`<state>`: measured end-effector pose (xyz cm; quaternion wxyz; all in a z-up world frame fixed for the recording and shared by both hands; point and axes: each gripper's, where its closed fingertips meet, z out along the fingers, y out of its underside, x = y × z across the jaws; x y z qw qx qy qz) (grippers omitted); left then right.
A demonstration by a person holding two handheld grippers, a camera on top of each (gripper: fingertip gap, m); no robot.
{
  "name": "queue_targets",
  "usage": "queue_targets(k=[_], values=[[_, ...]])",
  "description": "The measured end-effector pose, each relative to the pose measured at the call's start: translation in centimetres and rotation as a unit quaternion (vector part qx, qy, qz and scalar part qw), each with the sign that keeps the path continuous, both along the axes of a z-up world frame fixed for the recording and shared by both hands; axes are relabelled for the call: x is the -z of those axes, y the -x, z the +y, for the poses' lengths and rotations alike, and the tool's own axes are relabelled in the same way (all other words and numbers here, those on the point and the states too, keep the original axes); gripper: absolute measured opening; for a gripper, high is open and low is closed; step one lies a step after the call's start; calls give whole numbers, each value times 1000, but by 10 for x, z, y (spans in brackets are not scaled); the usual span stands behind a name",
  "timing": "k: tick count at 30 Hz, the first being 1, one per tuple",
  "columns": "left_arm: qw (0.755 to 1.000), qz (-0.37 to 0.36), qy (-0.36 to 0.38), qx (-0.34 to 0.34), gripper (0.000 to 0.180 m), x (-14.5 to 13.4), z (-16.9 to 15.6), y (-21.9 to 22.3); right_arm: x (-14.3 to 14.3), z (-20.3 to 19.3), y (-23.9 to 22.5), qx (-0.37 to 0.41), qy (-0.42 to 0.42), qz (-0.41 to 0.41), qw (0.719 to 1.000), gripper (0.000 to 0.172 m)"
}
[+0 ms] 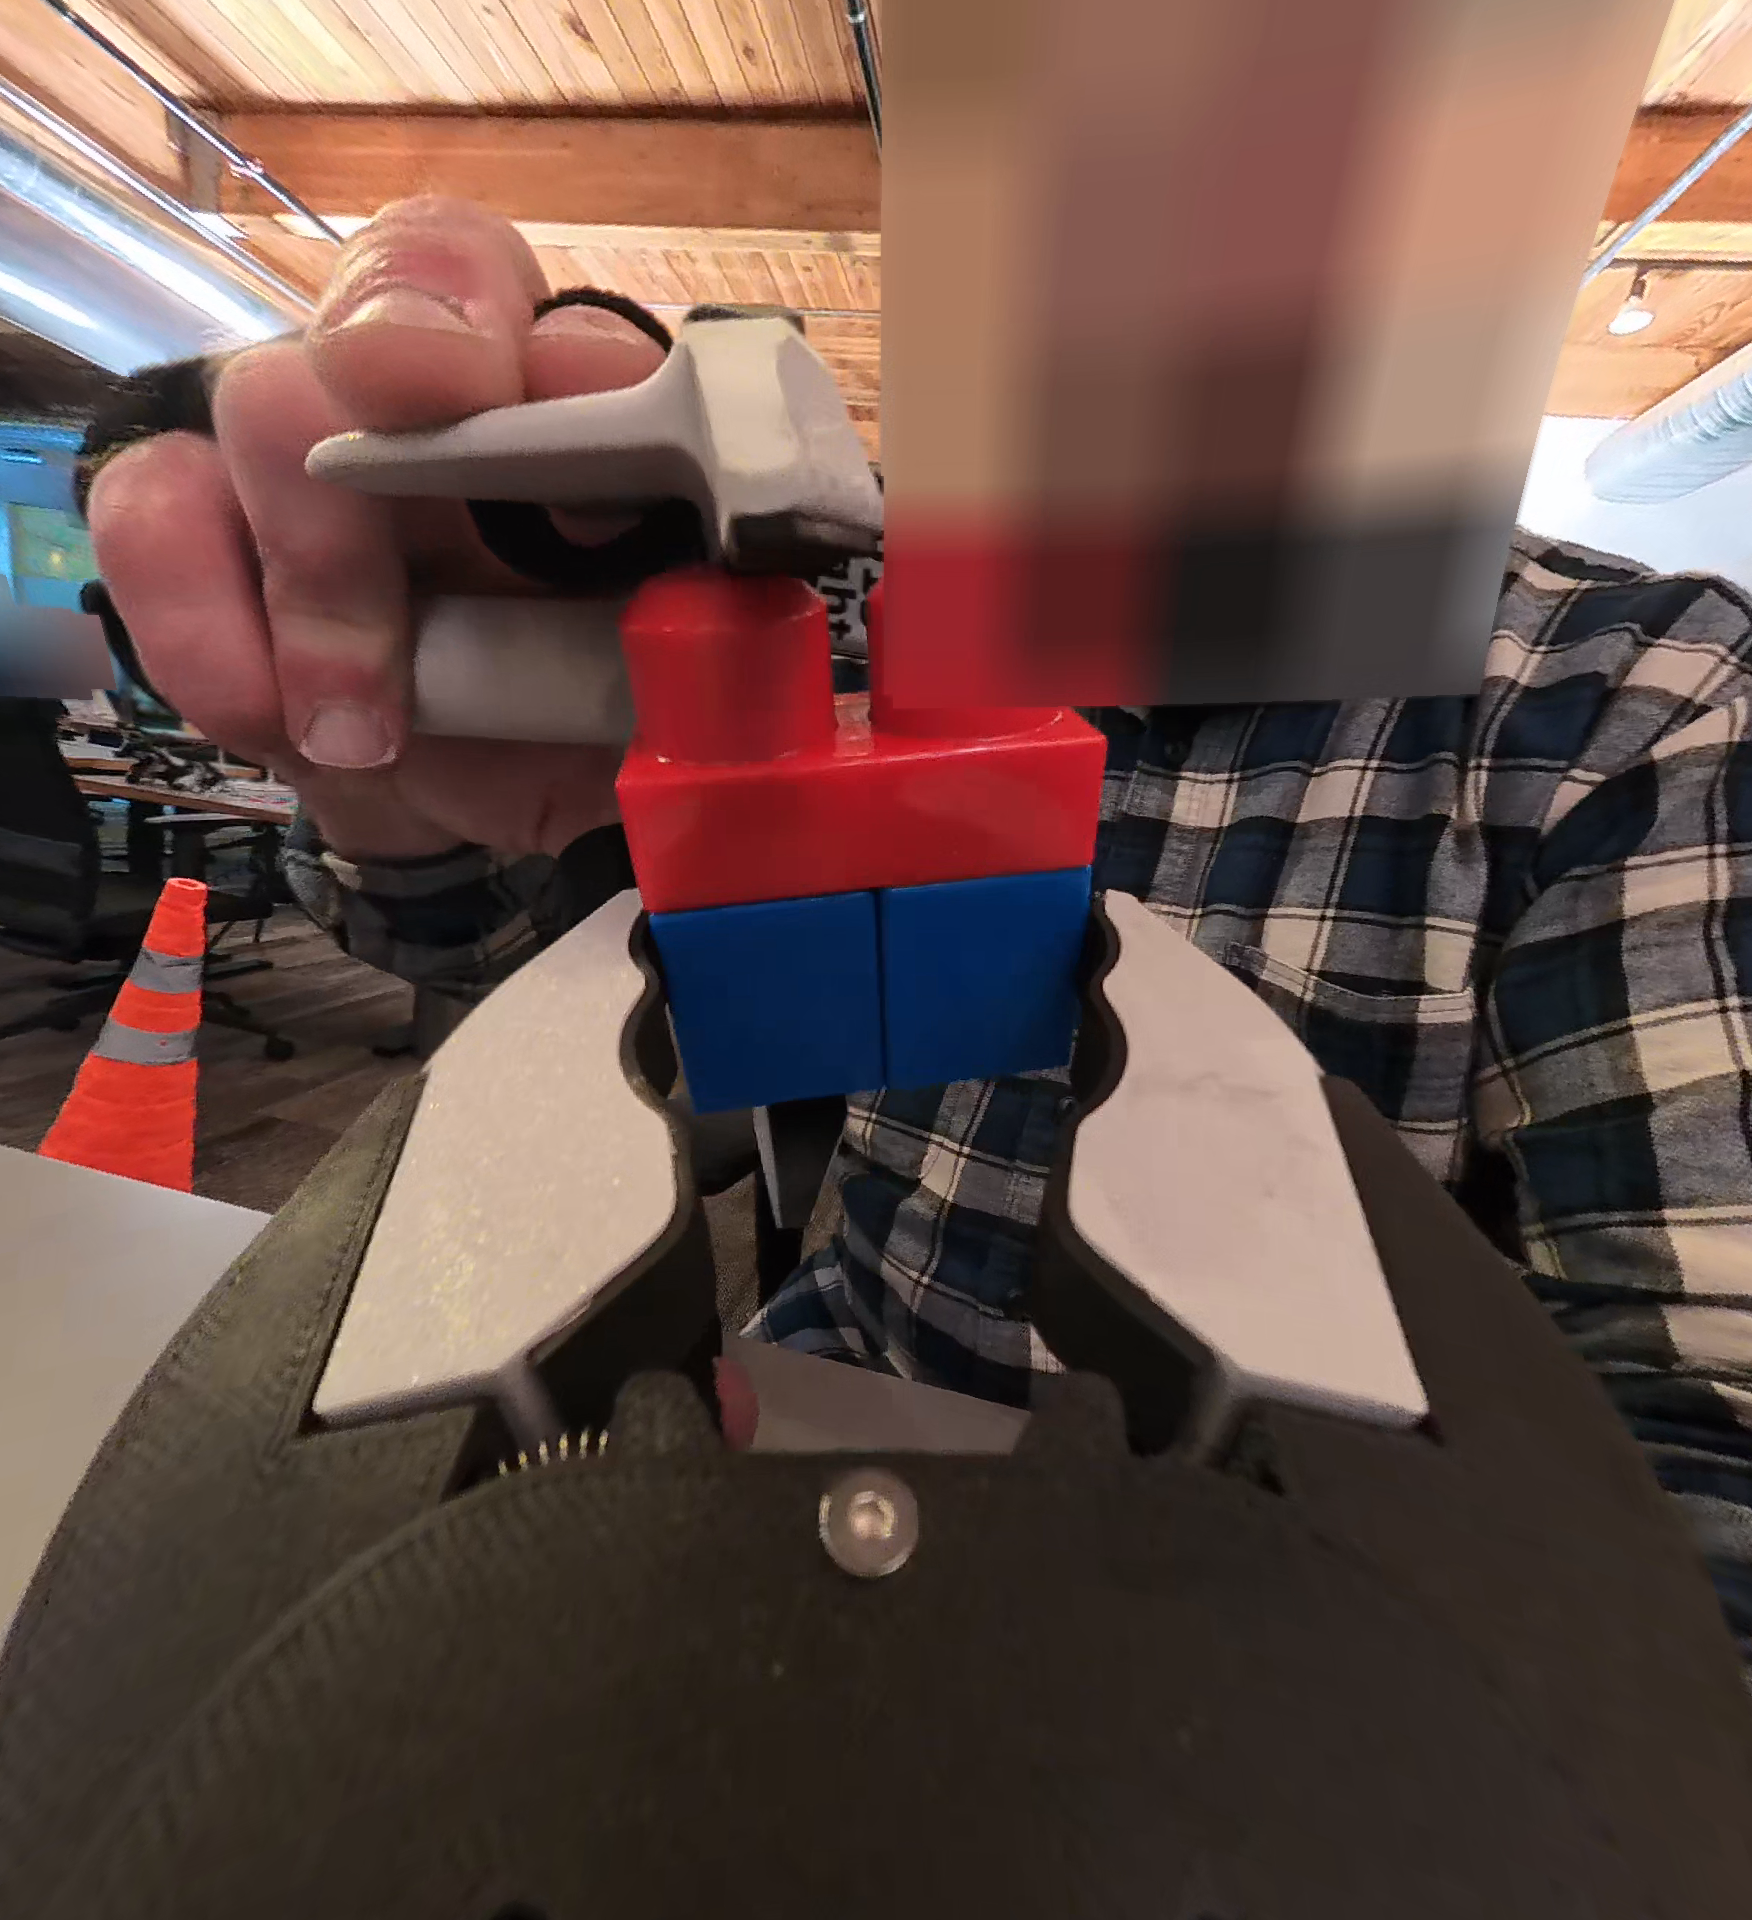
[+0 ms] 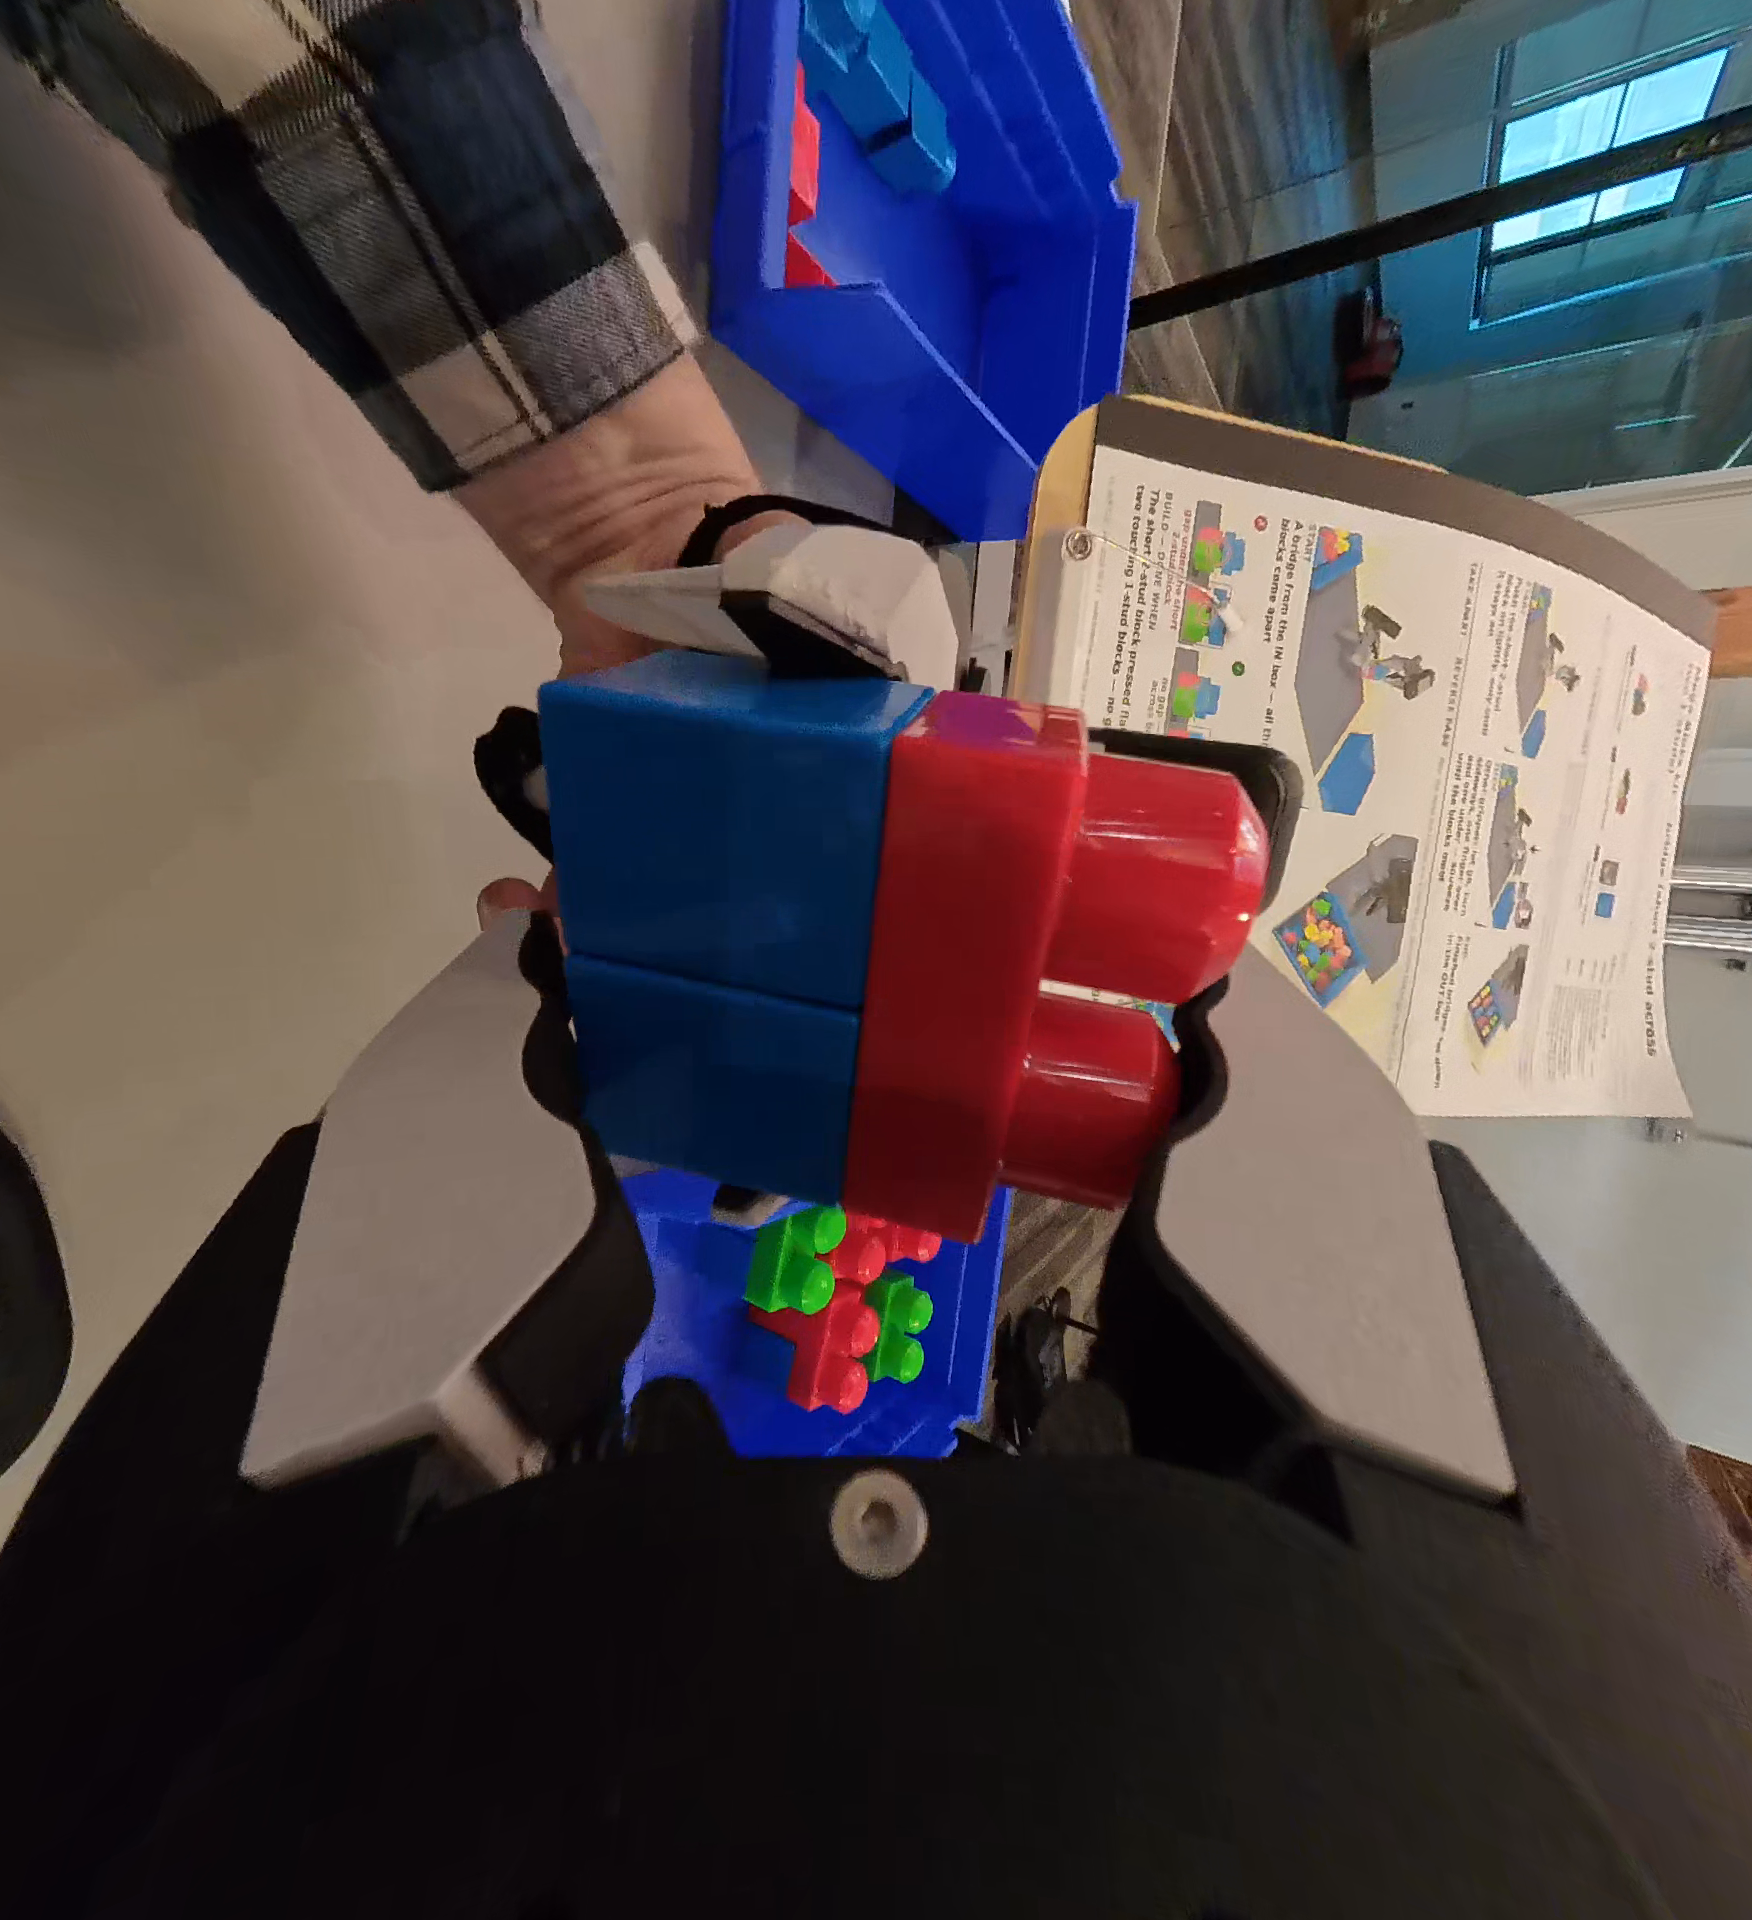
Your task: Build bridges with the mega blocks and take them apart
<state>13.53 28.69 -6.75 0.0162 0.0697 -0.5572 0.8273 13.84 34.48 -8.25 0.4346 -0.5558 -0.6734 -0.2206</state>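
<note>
A small bridge, a red two-stud block (image 1: pixel 861 810) on two blue blocks (image 1: pixel 872 997) side by side, is held in the air. My left gripper (image 1: pixel 872 992) is shut on it, with its pads pressed on the outer sides of the blue blocks. In the right wrist view the bridge lies sideways, with the red block (image 2: pixel 965 966) to the right of the blue blocks (image 2: pixel 716 914). My right gripper (image 2: pixel 877 987) clamps it lengthwise: one pad is on the blue undersides, the other on the red stud tips. Its upper finger (image 1: pixel 643 447) rests on a red stud in the left wrist view.
A blue bin (image 2: pixel 1007 312) with blue and red blocks is beyond the bridge. Another blue bin (image 2: pixel 685 1299) with green and red blocks is below it. An instruction sheet (image 2: pixel 1423 779) stands to the right. There is an orange cone (image 1: pixel 145 1039), a white table (image 1: pixel 20 1351) and a person's plaid shirt (image 1: pixel 1474 935).
</note>
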Motion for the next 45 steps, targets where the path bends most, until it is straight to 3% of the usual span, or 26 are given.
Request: queue_targets(k=[12,15,17,20,23,27,29,40,45], values=[[1000,-4,7,-15,75,1,1,-1,3,3,-2,9,20,8,1000,113],[1000,3,-13,-17,74,8,1,-2,-1,-9,5,-27,43,25,998,111],[1000,17,-25,5,74,12,-2,1,-9,-11,6,-32,50,37,998,120],[999,13,-32,6,74,7,-4,1,2,-10,2,-24,74,8,997,107],[1000,8,-27,4,74,3,-4,-1,2,-4,0,-7,43,5,999,111],[1000,-2,14,-22,75,-3,4,-10,-3,7,-1,32,-24,4,999,128],[1000,-12,25,-14,74,-6,3,-11,-6,12,-4,50,-57,-4,997,122],[998,-31,45,32,75,-1,-9,-22,-1,2,-21,72,-59,-17,996,113],[999,-19,39,23,75,8,-9,-29,11,0,-25,66,-7,6,998,115]])
